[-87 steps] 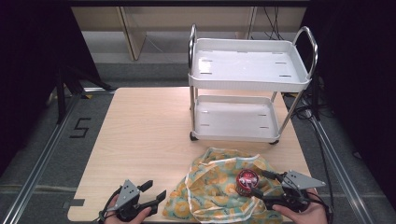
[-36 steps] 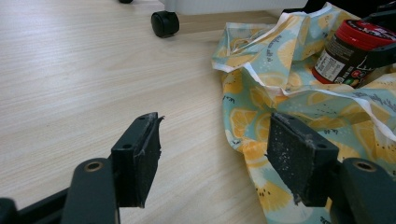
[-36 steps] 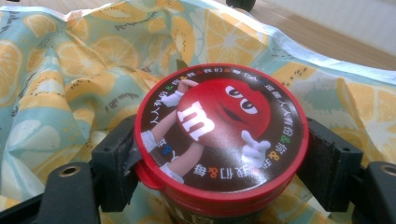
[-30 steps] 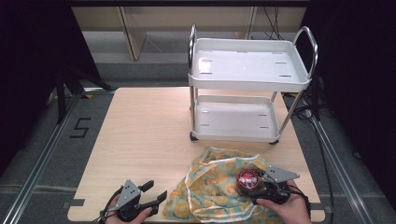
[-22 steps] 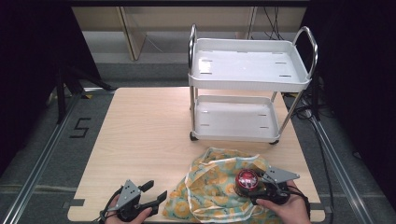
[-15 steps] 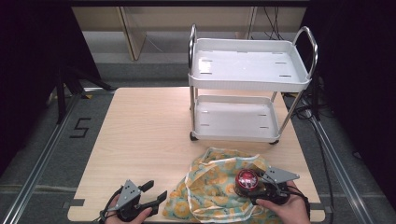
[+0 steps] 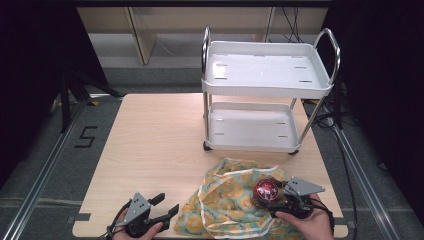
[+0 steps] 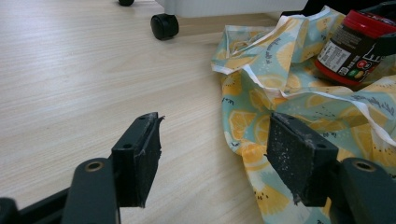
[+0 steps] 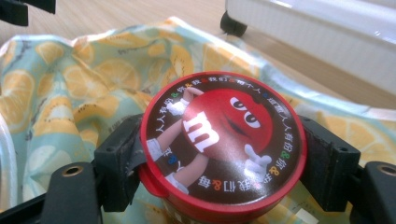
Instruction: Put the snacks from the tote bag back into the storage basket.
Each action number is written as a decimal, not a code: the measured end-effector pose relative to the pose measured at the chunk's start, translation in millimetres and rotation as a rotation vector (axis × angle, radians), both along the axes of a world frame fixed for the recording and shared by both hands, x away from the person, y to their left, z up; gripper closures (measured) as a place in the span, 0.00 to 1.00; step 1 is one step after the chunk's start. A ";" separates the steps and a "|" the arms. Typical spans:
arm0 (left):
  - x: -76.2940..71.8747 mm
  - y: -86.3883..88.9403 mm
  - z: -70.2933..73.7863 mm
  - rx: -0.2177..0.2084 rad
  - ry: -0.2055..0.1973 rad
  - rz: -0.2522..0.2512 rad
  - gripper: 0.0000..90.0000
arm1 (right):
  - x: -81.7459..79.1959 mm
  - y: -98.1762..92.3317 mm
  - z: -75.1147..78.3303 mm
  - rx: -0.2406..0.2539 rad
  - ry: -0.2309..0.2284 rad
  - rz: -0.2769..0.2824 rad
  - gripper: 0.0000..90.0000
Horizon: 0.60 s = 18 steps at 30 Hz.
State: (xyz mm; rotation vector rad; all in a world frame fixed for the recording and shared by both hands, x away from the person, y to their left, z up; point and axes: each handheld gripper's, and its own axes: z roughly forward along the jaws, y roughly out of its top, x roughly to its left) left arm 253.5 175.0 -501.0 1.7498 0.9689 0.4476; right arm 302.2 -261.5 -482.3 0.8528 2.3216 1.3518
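A red-lidded candy jar [image 7: 267, 191] with a dark body [image 8: 353, 47] stands on a lemon-print cloth [image 7: 227, 202] at the table's front right. My right gripper [image 7: 274, 199] is shut on the jar, its black jaws pressing both sides under the red lid [image 9: 223, 140]. My left gripper [image 7: 165, 206] rests open at the front left, just left of the cloth's edge [image 8: 247, 135], with nothing between its pads [image 8: 140, 154].
A white two-shelf trolley [image 7: 267, 75] on black wheels [image 8: 164, 26] stands at the back right of the wooden table [image 7: 155, 140], just beyond the cloth. Dark floor and rails border the table on both sides.
The right gripper has shifted left onto the jar and now holds it. The left gripper has stayed where it was.
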 end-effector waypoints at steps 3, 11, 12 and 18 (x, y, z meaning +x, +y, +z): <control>-0.1 0.0 -0.1 0.000 0.001 0.001 0.39 | -2.0 -1.4 4.7 0.018 0.004 -0.015 0.29; -0.3 -1.4 -1.2 -0.036 0.006 0.003 0.39 | -0.4 -1.3 7.5 0.017 -0.027 -0.011 0.29; -0.9 -1.8 -1.2 -0.041 0.012 0.008 0.39 | 0.1 -0.8 7.3 0.026 -0.032 -0.005 0.29; 0.3 -0.7 -1.1 -0.030 -0.005 -0.003 0.39 | -1.8 -0.1 9.5 0.024 -0.028 -0.017 0.29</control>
